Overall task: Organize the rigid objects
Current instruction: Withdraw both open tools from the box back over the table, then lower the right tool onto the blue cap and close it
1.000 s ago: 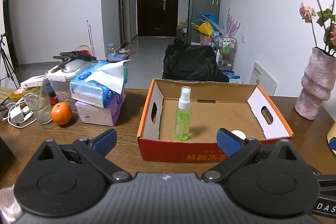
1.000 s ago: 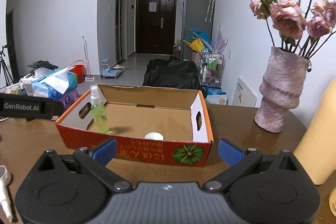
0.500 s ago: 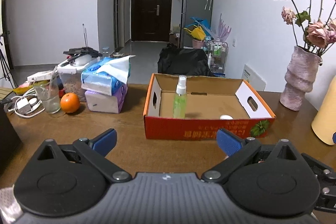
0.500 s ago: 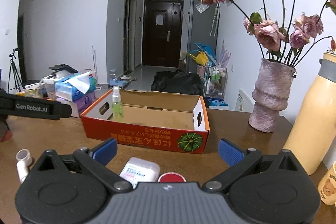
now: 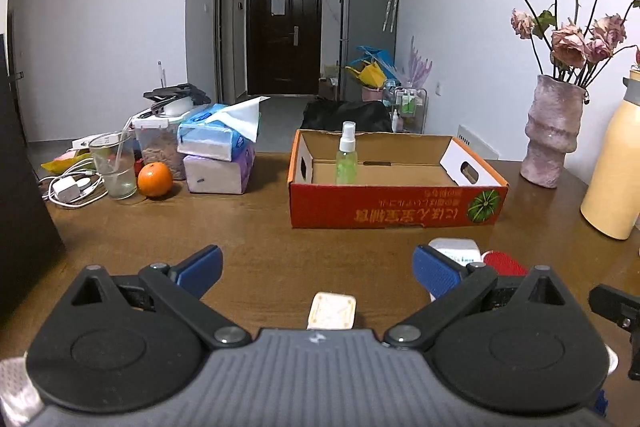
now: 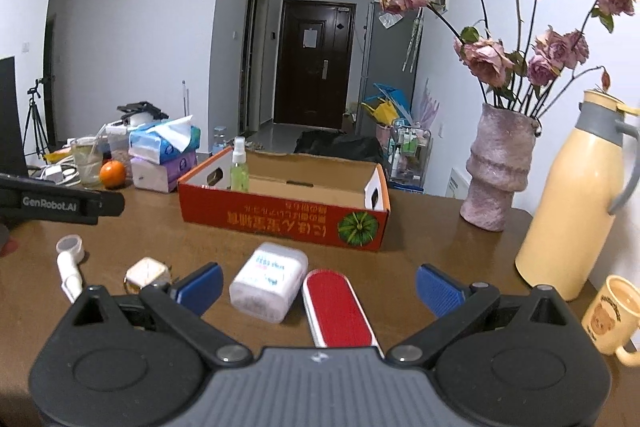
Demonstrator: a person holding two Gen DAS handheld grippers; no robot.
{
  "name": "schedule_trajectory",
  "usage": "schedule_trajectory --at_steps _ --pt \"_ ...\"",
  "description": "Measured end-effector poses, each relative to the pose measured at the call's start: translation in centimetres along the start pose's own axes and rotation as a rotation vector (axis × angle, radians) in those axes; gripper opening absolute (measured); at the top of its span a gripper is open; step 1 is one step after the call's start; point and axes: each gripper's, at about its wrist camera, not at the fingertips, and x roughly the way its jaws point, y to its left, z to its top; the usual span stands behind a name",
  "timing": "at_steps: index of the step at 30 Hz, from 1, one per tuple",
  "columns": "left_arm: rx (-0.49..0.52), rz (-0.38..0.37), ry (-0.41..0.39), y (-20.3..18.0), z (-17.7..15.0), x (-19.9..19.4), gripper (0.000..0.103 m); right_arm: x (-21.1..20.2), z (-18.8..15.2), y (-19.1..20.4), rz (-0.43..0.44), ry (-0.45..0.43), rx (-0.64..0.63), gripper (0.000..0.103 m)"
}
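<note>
An open orange cardboard box (image 5: pixel 396 213) (image 6: pixel 280 219) stands on the brown table with a green spray bottle (image 5: pixel 346 159) (image 6: pixel 239 166) upright inside. Nearer lie a white plastic case (image 6: pixel 269 281) (image 5: pixel 456 247), a red lint brush (image 6: pixel 338 311) (image 5: pixel 504 265), a small cream square object (image 5: pixel 332 311) (image 6: pixel 146 273) and a white tube with a cap (image 6: pixel 70 267). My left gripper (image 5: pixel 316 273) is open and empty, above the square object. My right gripper (image 6: pixel 318 287) is open and empty, over the case and brush.
Tissue packs (image 5: pixel 218 155), an orange (image 5: pixel 155 179), a glass (image 5: pixel 114 165) and cables (image 5: pixel 70 187) sit at the table's left. A pink vase of dried roses (image 6: pixel 500 167), a cream thermos (image 6: pixel 576 203) and a bear mug (image 6: pixel 610 315) stand at the right. A dark monitor edge (image 5: pixel 20 195) is far left.
Both grippers have pulled back from the box toward the near table edge. The case, brush, square object and tube have come into view. Both stay open.
</note>
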Motion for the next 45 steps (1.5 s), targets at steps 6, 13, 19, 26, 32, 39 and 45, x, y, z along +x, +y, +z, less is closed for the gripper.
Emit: schedule_trajectory --at_steps 6,13,19,26,32,39,45 --pt "0.001 -0.007 0.020 0.7 -2.2 -0.7 0.103 -1.1 -2.6 -0.1 -0.004 0.034 0.008 0.103" --pt "-0.002 -0.030 0.054 0.9 -4.6 -1.4 0.103 -1.7 -5.3 -0.5 -0.015 0.084 0.039 0.102" --pt "0.004 -0.033 0.077 1.1 -6.0 -1.6 0.103 -2.1 -7.1 -0.9 -0.027 0.118 0.047 0.101" --pt "0.012 -0.037 0.099 1.2 -7.2 -1.7 0.103 -2.0 -8.7 -1.1 -0.017 0.172 0.053 0.099" --pt "0.023 -0.038 0.129 1.4 -8.0 -1.5 0.103 -0.7 -10.0 -0.9 -0.004 0.239 0.053 0.093" --pt "0.026 -0.044 0.160 1.6 -8.7 -1.1 0.103 1.0 -10.8 -1.0 0.050 0.291 0.085 0.059" --pt "0.031 -0.057 0.184 1.5 -9.0 -0.5 0.103 0.9 -10.6 -1.0 0.063 0.261 0.096 0.052"
